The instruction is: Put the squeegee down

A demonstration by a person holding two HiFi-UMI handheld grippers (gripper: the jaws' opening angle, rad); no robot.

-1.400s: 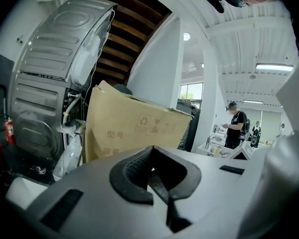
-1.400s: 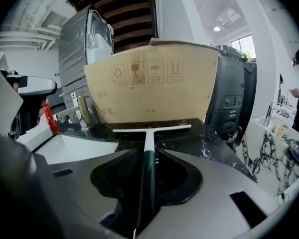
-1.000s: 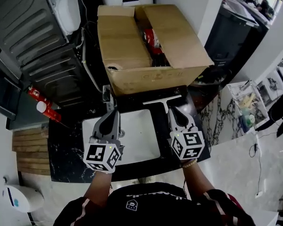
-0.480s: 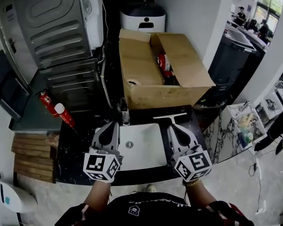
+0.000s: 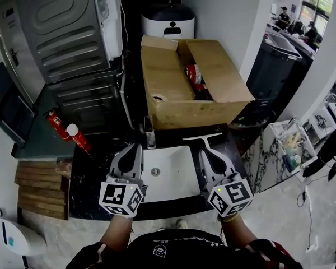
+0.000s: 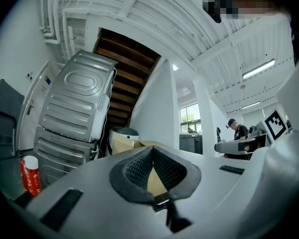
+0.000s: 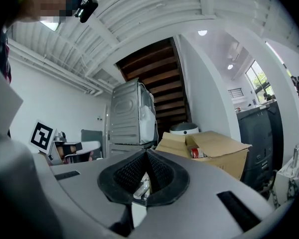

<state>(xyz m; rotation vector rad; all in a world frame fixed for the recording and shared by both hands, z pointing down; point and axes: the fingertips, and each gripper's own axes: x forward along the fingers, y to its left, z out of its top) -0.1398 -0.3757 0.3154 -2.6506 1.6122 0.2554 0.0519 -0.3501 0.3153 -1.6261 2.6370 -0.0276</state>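
The squeegee [image 5: 203, 138], a pale T-shaped tool, lies on the black countertop [image 5: 89, 167] beside the right rim of the white sink [image 5: 171, 179], its blade toward the cardboard box. My right gripper [image 5: 206, 153] hovers just behind its handle, jaws shut and empty. In the right gripper view the fingertips [image 7: 147, 153] meet, and a pale shape shows through the gap below them. My left gripper [image 5: 134, 148] hangs over the sink's left rim. Its fingertips [image 6: 152, 149] also meet, with nothing between them.
An open cardboard box [image 5: 173, 88] with a red can inside stands behind the counter. A chrome faucet [image 5: 149, 134] rises at the sink's back edge. A red spray can [image 5: 64, 129] lies at the left. A grey washing machine [image 5: 61, 38] leans at the back left.
Both grippers have lifted up and back from the counter. The squeegee has stayed lying by the sink, and the right gripper's tips have drawn away from its handle.
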